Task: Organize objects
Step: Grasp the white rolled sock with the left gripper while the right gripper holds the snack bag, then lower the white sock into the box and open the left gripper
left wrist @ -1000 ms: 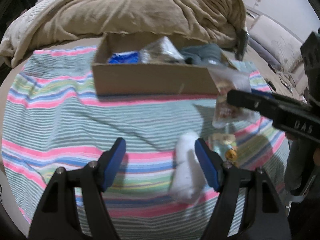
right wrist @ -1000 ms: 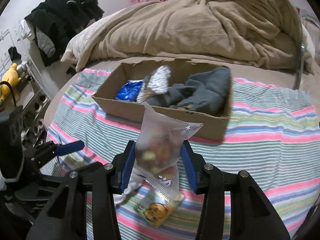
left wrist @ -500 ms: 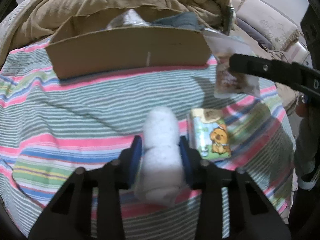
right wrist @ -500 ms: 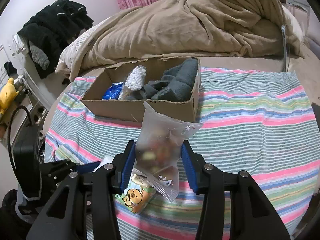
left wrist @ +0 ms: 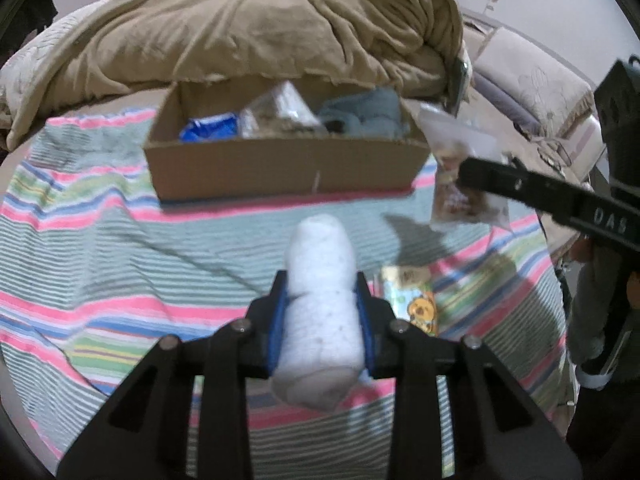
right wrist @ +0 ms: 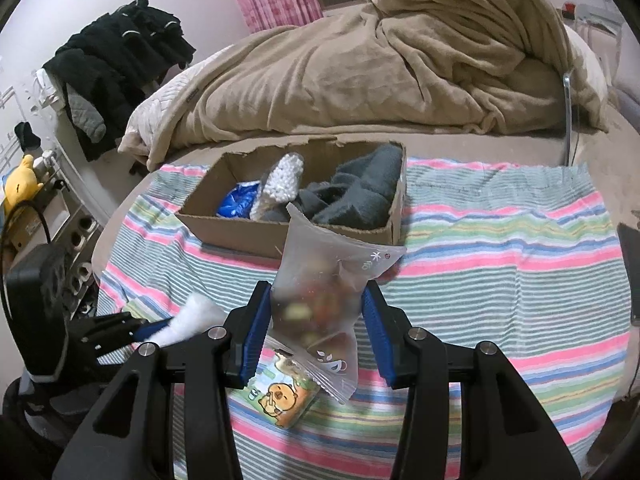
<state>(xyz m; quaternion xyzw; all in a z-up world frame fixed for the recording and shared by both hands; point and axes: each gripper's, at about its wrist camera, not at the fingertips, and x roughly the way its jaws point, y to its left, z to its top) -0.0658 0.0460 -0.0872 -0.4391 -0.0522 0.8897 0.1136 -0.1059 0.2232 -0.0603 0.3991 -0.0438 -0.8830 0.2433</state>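
My left gripper (left wrist: 322, 300) is shut on a white rolled sock (left wrist: 320, 312) and holds it above the striped cloth (left wrist: 100, 248). The sock also shows in the right wrist view (right wrist: 188, 318). My right gripper (right wrist: 316, 312) is shut on a frosted zip bag of snacks (right wrist: 320, 296), seen in the left wrist view (left wrist: 456, 176) near the box's right end. A cardboard box (left wrist: 280, 168) stands ahead, holding a blue packet (left wrist: 208, 126), a clear bag (left wrist: 280, 112) and grey cloth (left wrist: 364, 114). A cartoon snack packet (right wrist: 284, 392) lies on the cloth below the bag.
A tan blanket (right wrist: 380, 64) is heaped on the bed behind the box (right wrist: 288, 236). Dark clothes (right wrist: 116, 64) hang at the far left. A dark phone (right wrist: 630, 272) lies at the cloth's right edge. A sofa (left wrist: 532, 88) stands to the right.
My left gripper closed on the white sock and lifted it off the cloth. My right gripper, still holding the zip bag, rose and drew back a little from the box.
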